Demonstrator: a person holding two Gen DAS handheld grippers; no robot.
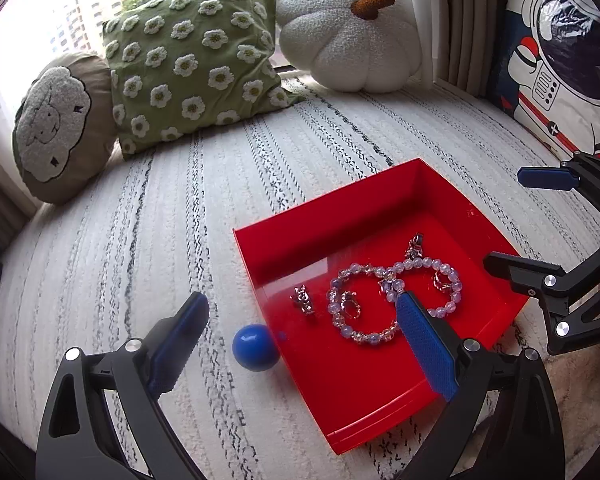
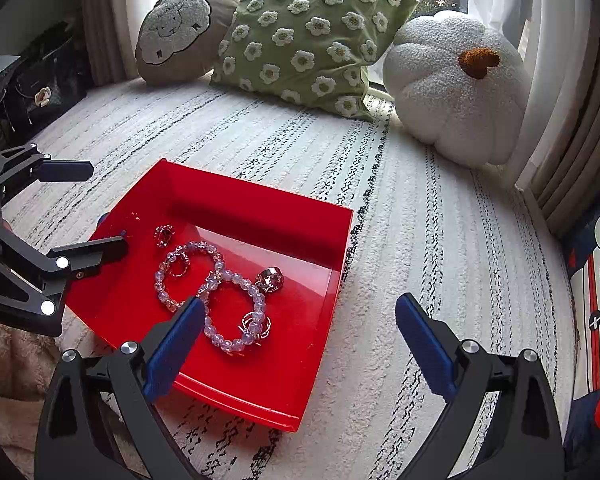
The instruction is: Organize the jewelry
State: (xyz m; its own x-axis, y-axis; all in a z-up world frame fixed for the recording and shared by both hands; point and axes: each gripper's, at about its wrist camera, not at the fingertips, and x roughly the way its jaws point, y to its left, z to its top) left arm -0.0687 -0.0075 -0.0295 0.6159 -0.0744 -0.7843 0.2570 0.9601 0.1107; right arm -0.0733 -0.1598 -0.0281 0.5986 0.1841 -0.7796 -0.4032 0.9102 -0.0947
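A red tray (image 1: 340, 208) (image 2: 260, 208) lies on the striped white cover. Inside it are two pale purple bead bracelets (image 1: 332, 306) (image 2: 256, 300), touching each other, with several silver rings (image 1: 304, 300) (image 2: 270, 278) among them. A blue ball (image 1: 256, 346) rests on the cover against the tray's left wall. My left gripper (image 1: 302, 308) is open, hovering over the tray's left wall, one finger over the bracelets and one outside the tray. My right gripper (image 2: 300, 308) is open too, straddling the tray's right wall. Each gripper also shows in the other's view: right gripper (image 1: 504, 218), left gripper (image 2: 108, 208).
Against the window stand a sheep cushion (image 1: 56, 124), a green flower pillow (image 1: 192, 60) and a white pumpkin cushion (image 1: 348, 32). An astronaut cushion (image 1: 552, 80) lies at the right. A dark handbag (image 2: 44, 88) sits at the left edge.
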